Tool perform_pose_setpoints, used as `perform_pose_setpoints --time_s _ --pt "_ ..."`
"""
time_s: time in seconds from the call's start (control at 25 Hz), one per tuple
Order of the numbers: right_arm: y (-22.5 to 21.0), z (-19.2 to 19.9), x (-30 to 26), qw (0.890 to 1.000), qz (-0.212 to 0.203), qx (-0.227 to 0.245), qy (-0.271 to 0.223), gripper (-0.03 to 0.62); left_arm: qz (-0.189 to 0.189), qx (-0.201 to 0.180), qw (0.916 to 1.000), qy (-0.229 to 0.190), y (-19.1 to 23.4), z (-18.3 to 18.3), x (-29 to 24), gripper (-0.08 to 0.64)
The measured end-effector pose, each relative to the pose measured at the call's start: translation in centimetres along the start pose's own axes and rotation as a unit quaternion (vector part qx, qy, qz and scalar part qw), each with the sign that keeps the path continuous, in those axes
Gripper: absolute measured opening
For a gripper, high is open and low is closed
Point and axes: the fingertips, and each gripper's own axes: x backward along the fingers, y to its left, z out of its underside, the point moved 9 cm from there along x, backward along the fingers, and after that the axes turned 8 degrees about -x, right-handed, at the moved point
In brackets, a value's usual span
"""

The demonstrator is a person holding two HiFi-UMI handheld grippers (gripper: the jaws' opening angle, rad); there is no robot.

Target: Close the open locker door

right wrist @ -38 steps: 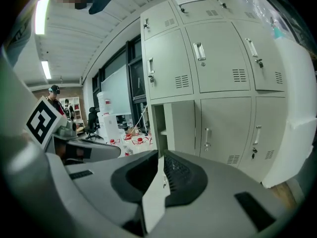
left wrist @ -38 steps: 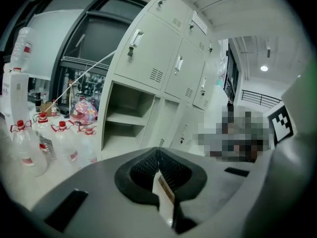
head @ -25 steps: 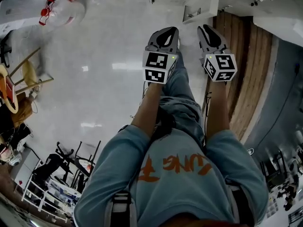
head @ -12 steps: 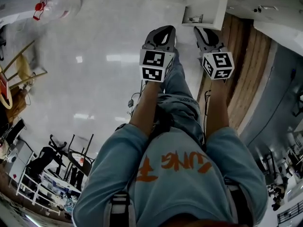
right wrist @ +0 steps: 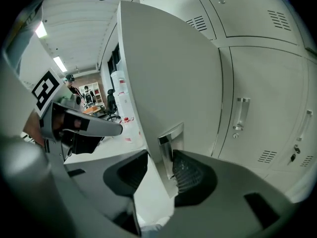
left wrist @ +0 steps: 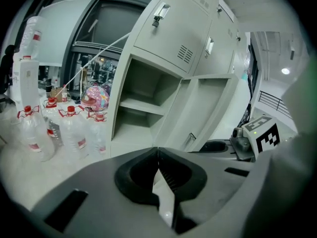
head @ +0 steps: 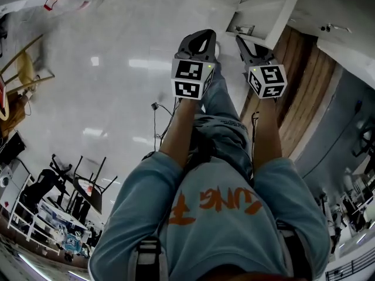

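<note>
The bank of grey lockers (right wrist: 257, 58) stands behind the open locker door (right wrist: 168, 73). The door is swung well out from its shelved compartment (left wrist: 141, 108), so by my reading none of the closing is done yet. The right gripper (right wrist: 159, 158) is at the door's free edge. Its jaws have just been opening and stand wide apart, with that edge and its metal pull (right wrist: 171, 139) between them, unclamped. The left gripper (left wrist: 157, 151), on the door's inner-face side, has its jaws together on nothing. What is left is to swing the door to its compartment and press it home.
</note>
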Motion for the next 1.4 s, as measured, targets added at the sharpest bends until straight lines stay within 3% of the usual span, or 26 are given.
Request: perform_pose_setpoints --time_s 0.28,0.56,1.16,1.4 --pt "2.0 -1.2 -2.8 0.999 -0.027 0.013 0.012 0.158 -0.017 0.022 0.9996 -0.002 1.9 0.1 0.2 0.021" --pt "3.2 -2.9 -6.4 0.998 -0.051 0.032 0.022 0.147 -0.06 0.045 0.9971 -0.013 5.3 -0.7 0.4 0.021" --pt "4.0 -7.9 -13.1 0.989 -0.115 0.082 0.045 0.124 -0.155 0.109 0.9801 -0.058 9.9 -2.6 -0.1 0.021" --pt "3.7 -9.3 -14.7 0.989 -0.117 0.074 0.049 0.121 -0.181 0.101 0.9749 -0.08 11.2 -5.1 0.1 0.021"
